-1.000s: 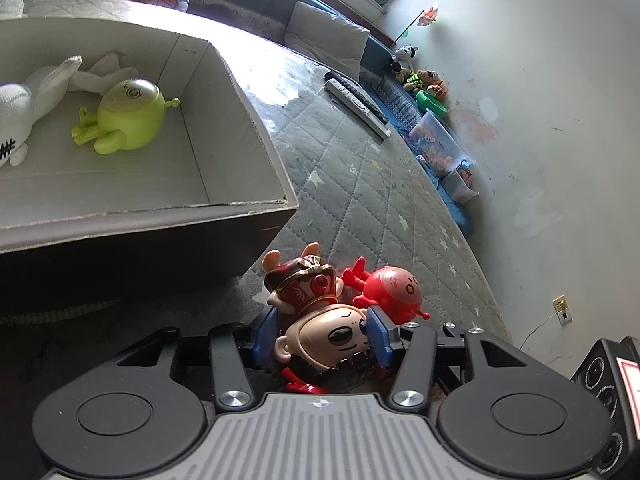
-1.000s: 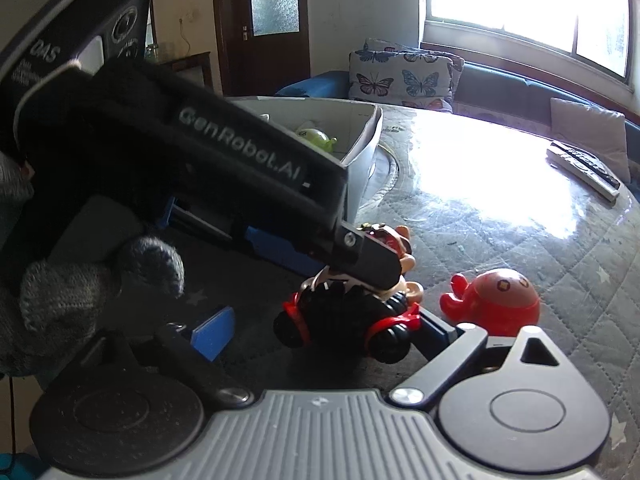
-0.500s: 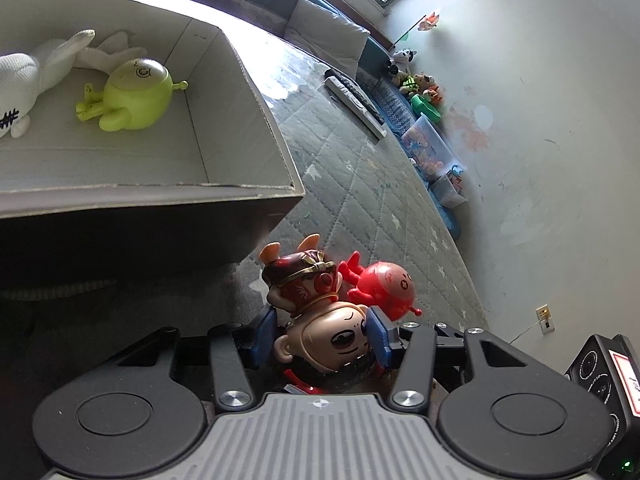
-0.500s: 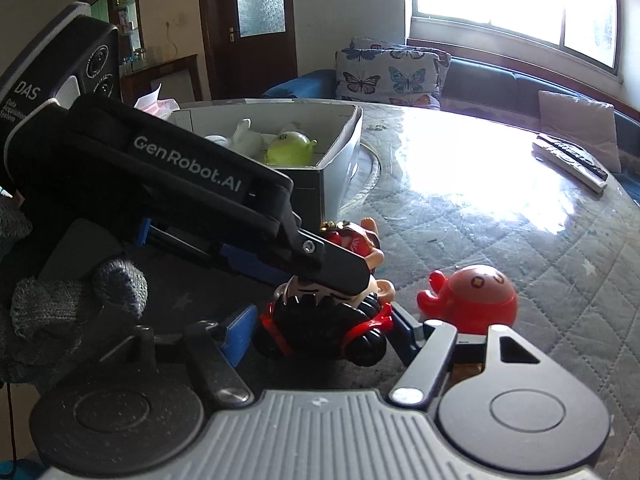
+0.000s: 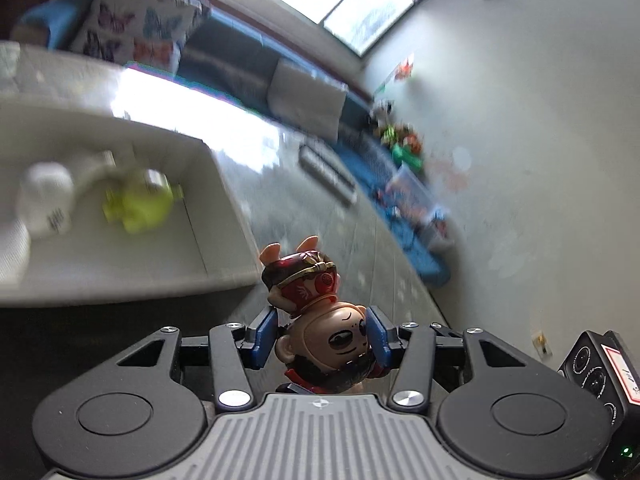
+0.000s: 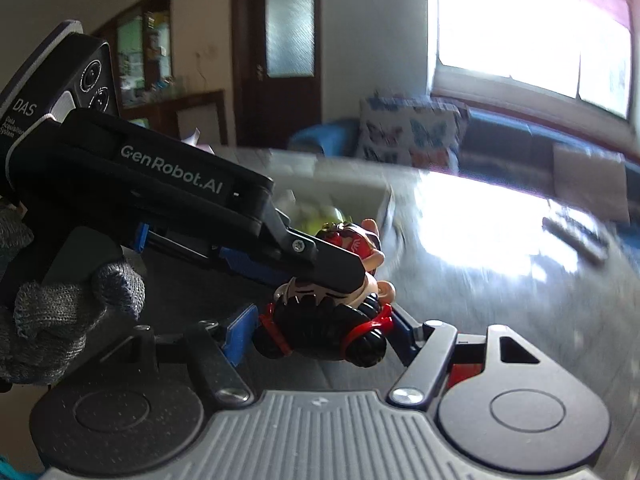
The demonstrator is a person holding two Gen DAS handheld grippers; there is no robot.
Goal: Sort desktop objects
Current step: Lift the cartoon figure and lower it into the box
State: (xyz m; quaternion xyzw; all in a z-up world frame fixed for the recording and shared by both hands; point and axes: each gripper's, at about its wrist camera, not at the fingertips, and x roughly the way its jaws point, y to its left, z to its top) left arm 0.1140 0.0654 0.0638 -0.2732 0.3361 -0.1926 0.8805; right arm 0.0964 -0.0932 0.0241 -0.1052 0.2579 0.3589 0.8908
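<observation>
A toy figure (image 5: 308,280) with a big tan head and a red and gold hat hangs above the grey quilted table (image 5: 304,208). My left gripper (image 5: 322,336) is shut on it, blue pads against both sides of the head. My right gripper (image 6: 322,330) is shut on the same toy figure (image 6: 352,240) lower down, on its black part with red rings. The left gripper's black finger (image 6: 328,258) crosses over the toy in the right wrist view. The white box (image 5: 224,208) lies to the left, below the toy.
Inside the box lie a green toy (image 5: 140,208) and a white plush (image 5: 44,196). Remote controls (image 5: 328,176) rest further back on the table. A grey gloved hand (image 6: 60,312) holds the left gripper. A sofa with cushions (image 6: 408,136) stands behind the table.
The right jaws closed from wide apart onto the toy figure. Both grippers then rose together with it off the table. The red round toy dropped out of both views.
</observation>
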